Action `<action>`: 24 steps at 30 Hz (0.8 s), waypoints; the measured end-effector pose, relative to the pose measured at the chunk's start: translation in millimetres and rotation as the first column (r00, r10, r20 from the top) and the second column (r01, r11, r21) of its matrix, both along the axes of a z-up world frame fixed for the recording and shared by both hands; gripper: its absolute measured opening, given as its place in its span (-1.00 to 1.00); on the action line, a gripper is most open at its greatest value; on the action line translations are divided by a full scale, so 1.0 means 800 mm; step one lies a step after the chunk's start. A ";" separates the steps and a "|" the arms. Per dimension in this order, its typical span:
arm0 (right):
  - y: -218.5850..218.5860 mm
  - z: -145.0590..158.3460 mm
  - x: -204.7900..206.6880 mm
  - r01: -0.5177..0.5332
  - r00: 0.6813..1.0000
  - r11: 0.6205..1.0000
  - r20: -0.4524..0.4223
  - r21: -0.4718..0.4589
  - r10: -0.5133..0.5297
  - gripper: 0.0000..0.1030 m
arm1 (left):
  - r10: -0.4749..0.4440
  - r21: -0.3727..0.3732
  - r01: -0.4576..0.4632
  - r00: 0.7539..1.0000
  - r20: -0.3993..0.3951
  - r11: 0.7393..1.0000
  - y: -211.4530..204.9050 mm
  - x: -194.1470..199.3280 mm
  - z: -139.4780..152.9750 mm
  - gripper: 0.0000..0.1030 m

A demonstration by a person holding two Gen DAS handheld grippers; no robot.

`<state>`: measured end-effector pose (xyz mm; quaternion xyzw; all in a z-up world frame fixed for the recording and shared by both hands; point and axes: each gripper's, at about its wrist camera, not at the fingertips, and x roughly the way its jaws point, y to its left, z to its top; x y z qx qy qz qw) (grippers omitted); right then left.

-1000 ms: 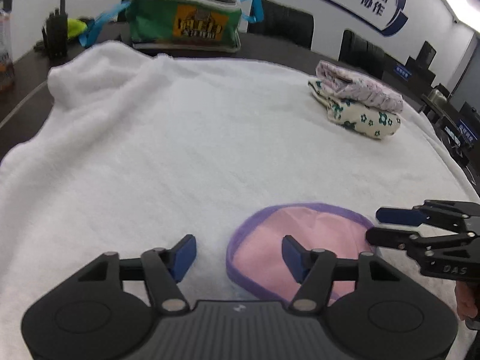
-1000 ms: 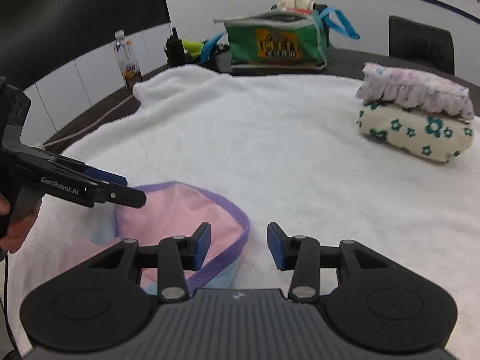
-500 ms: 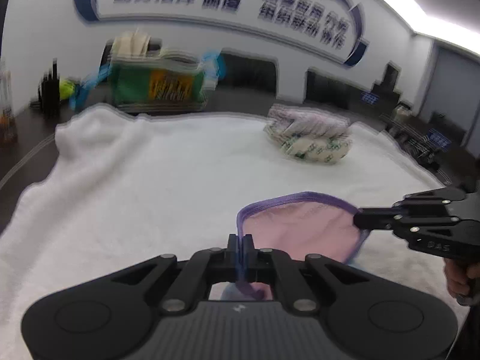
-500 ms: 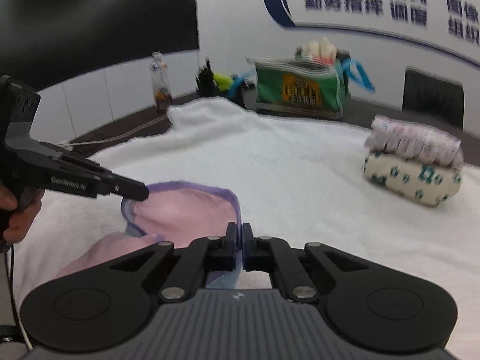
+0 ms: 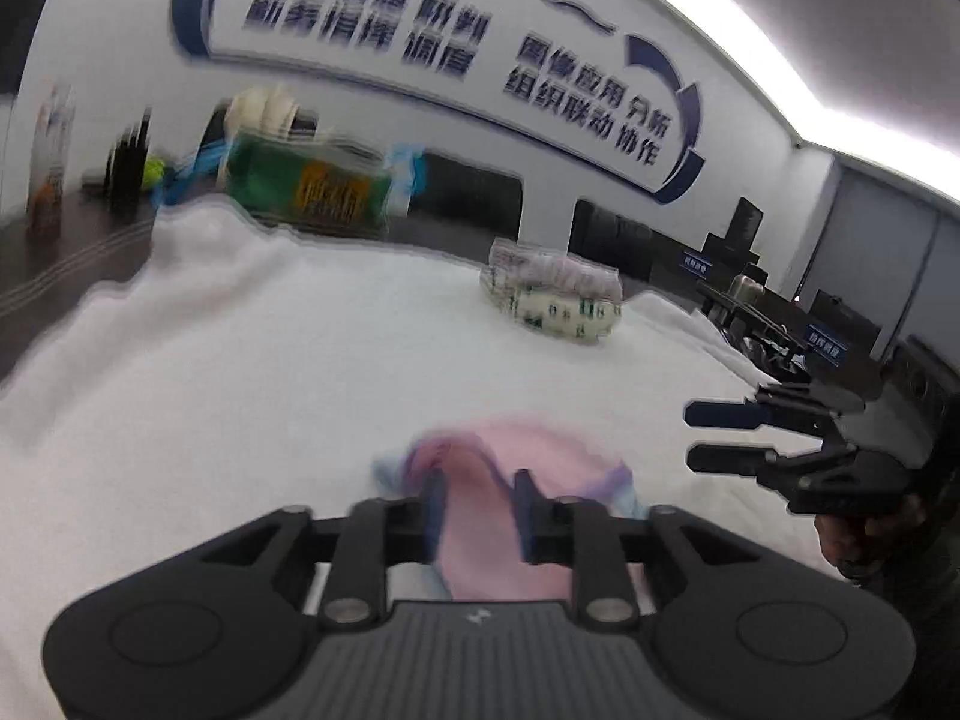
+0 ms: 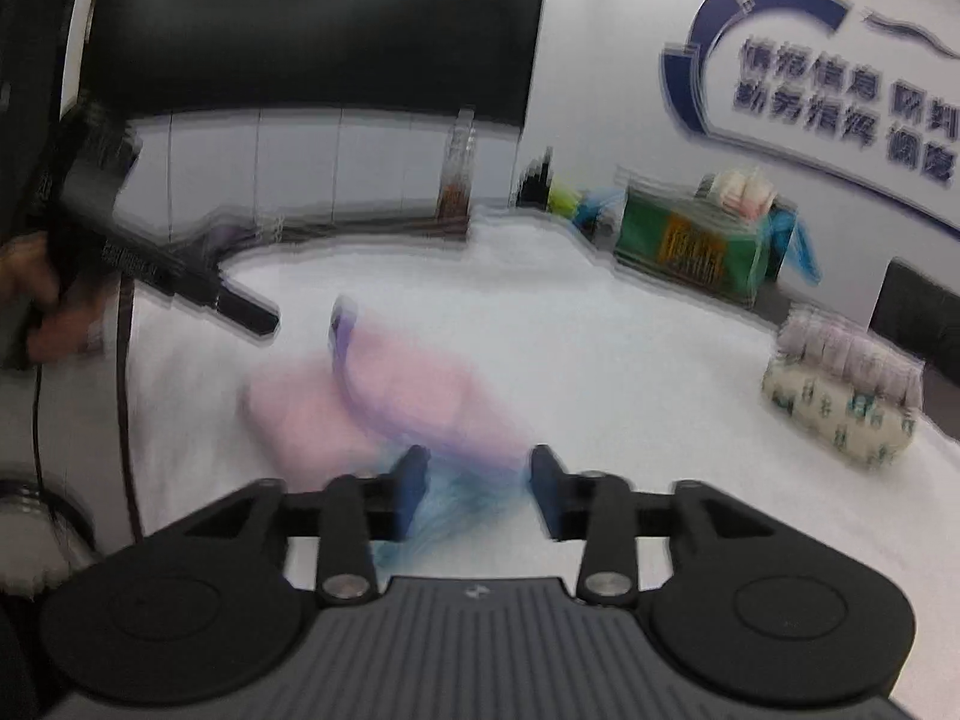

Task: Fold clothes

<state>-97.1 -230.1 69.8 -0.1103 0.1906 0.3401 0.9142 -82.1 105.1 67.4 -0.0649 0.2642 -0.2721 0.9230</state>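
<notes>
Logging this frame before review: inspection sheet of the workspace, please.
Surface: white towel spread over a dark table.
Job's things: pink garment with purple trim lying on the towel, blurred; stack of folded clothes at the far right.
Clutter: green bag with blue straps, bottle, dark items beside it, too blurred to name.
Grippers: left claw open, just reopened, garment beyond its fingers, not pinched; right claw open, just reopened, empty.
Cables: dark cable hanging at the left edge.
Surroundings: wall with blue lettering, black chairs.
</notes>
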 end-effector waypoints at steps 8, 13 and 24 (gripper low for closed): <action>0.094 -0.044 0.041 -0.186 0.982 0.974 -0.043 -0.128 0.182 -0.36 | 0.100 0.053 -0.099 0.995 -0.013 0.994 -0.027 0.029 -0.005 -0.42; 0.069 -0.029 0.045 -0.154 0.986 0.988 -0.073 -0.016 0.152 -0.96 | 0.140 0.088 -0.139 0.990 0.001 0.986 -0.015 0.017 -0.015 -0.28; 0.096 -0.049 -0.022 -0.261 0.965 0.944 -0.081 -0.201 0.249 -0.97 | 0.244 -0.044 -0.245 0.969 -0.037 0.968 0.009 0.022 -0.014 -0.23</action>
